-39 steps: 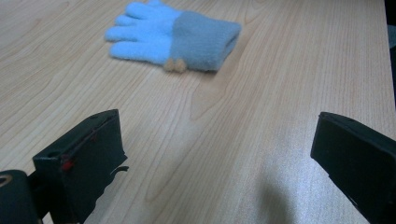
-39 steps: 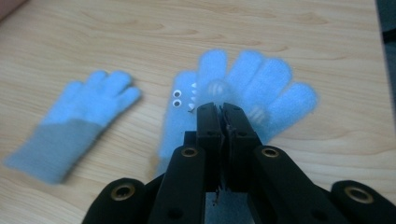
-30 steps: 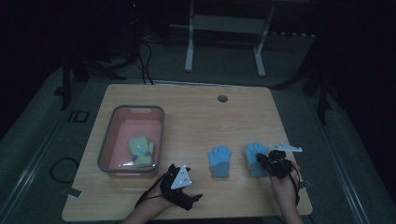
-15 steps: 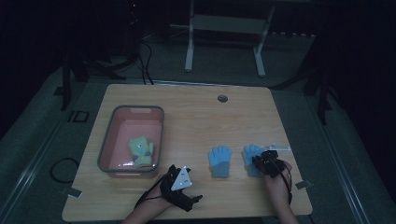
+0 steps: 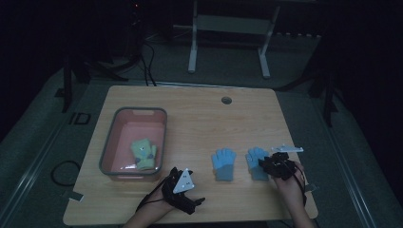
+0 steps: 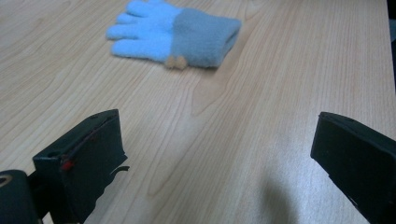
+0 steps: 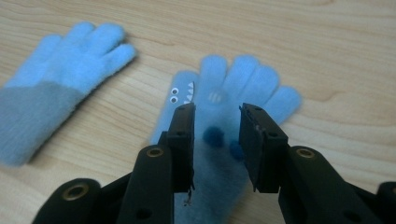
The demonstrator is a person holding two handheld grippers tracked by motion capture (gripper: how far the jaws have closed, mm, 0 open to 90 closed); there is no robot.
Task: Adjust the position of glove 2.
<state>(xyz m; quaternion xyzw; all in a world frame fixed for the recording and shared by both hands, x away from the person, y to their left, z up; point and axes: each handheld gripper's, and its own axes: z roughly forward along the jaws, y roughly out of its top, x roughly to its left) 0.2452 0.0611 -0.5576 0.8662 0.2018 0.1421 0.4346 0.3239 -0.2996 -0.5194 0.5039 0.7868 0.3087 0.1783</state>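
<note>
Dim room, with a light wooden table (image 5: pixel 199 118) at its centre. Over the right-hand blue glove (image 7: pixel 224 140), the right gripper (image 7: pixel 217 135) has just been opening its jaws; the glove lies flat between them, released. Just beside it lies the second blue glove (image 5: pixel 223 164). Near the front edge, the left gripper (image 6: pixel 215 154) rests wide open over bare wood. Farther left, a pink bin (image 5: pixel 114 137) holds a green glove (image 5: pixel 143 153).
</note>
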